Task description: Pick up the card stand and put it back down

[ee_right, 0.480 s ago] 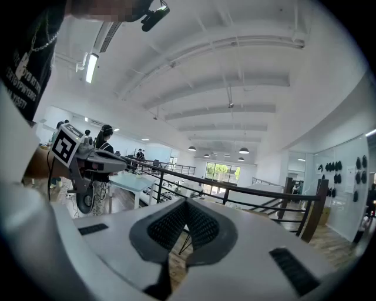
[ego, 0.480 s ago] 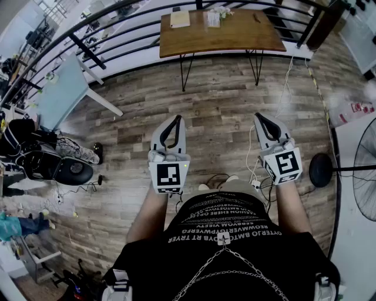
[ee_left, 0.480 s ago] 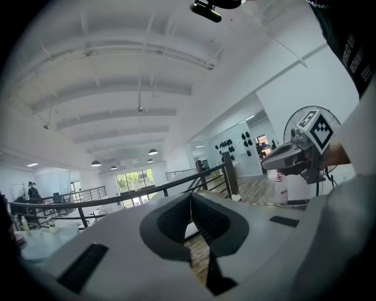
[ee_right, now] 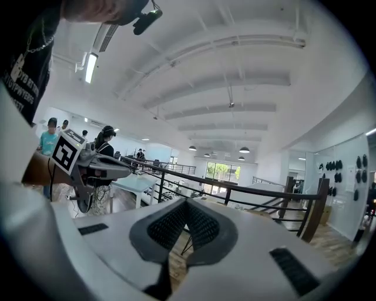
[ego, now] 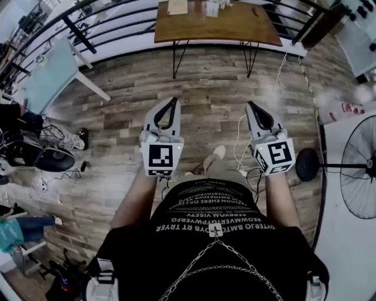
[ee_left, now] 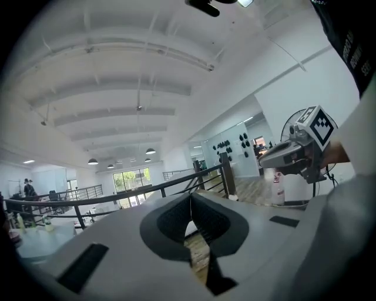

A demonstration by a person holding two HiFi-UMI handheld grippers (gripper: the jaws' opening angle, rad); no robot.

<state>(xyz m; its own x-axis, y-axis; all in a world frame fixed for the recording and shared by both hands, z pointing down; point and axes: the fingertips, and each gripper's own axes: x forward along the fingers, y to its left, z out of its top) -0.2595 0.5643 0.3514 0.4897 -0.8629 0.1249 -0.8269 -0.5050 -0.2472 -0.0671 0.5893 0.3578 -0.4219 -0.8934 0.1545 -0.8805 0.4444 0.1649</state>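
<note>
I see a wooden table (ego: 235, 29) at the far end of the plank floor. Small things lie on it: a tan flat item (ego: 176, 6) and a whitish one (ego: 212, 7). Which of them is the card stand I cannot tell at this distance. My left gripper (ego: 171, 100) (ee_left: 189, 197) is held out over the floor, shut and empty. My right gripper (ego: 251, 104) (ee_right: 187, 203) is level with it at the right, also shut with nothing between its pads. Both are well short of the table.
A black railing (ego: 117, 23) runs behind the table. A pale blue table (ego: 50, 73) stands at the left, with bags and cables (ego: 50, 156) below it. A floor fan (ego: 358, 170) and white cable (ego: 238, 144) are at the right. A foot (ego: 214, 154) shows ahead.
The table and both grippers sit higher in the head view. A foot has stepped forward between the grippers. Both grippers stay shut and side by side.
</note>
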